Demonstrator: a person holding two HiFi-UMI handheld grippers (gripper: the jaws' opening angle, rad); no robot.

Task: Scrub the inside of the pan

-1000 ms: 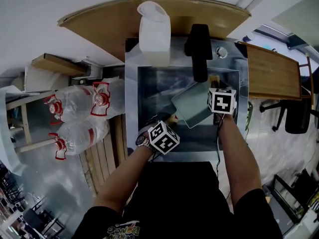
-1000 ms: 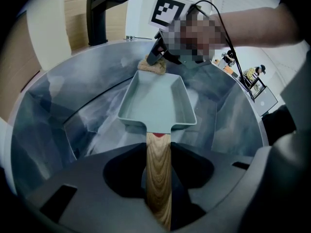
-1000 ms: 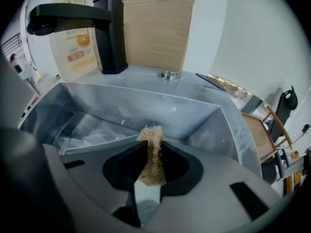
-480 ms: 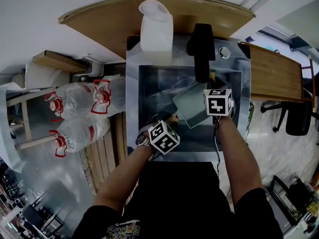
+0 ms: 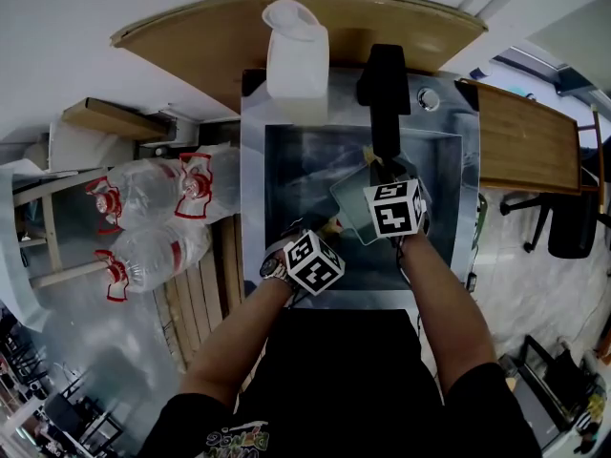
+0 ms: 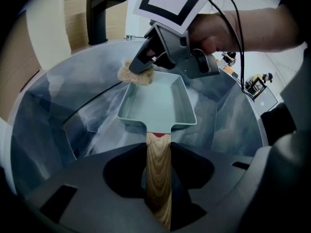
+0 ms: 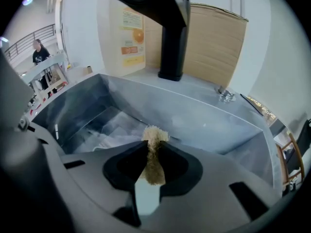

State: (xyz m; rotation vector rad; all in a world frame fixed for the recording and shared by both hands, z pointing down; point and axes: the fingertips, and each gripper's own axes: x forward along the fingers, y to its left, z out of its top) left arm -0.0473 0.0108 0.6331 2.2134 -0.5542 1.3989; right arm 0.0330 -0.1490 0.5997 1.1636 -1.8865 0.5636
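Note:
A pale green rectangular pan (image 5: 355, 203) lies tilted inside the steel sink (image 5: 253, 208). My left gripper (image 6: 158, 152) is shut on the pan's wooden handle (image 6: 158, 174), and its marker cube (image 5: 313, 262) shows near the sink's front edge. The pan's inside (image 6: 155, 103) faces that camera. My right gripper (image 7: 153, 147) is shut on a tan scrubbing pad (image 7: 154, 139). In the left gripper view the right gripper (image 6: 142, 68) presses the pad (image 6: 136, 74) onto the pan's far left corner. In the head view the right cube (image 5: 394, 208) hides part of the pan.
A black faucet (image 5: 382, 89) rises behind the sink, close over the right gripper. A white plastic jug (image 5: 296, 51) stands on the back ledge. A wooden counter (image 5: 525, 146) is to the right; large water bottles (image 5: 153, 208) lie on the floor to the left.
My right gripper has moved left and a little nearer over the pan with the pad. The left gripper and the handle have stayed in place.

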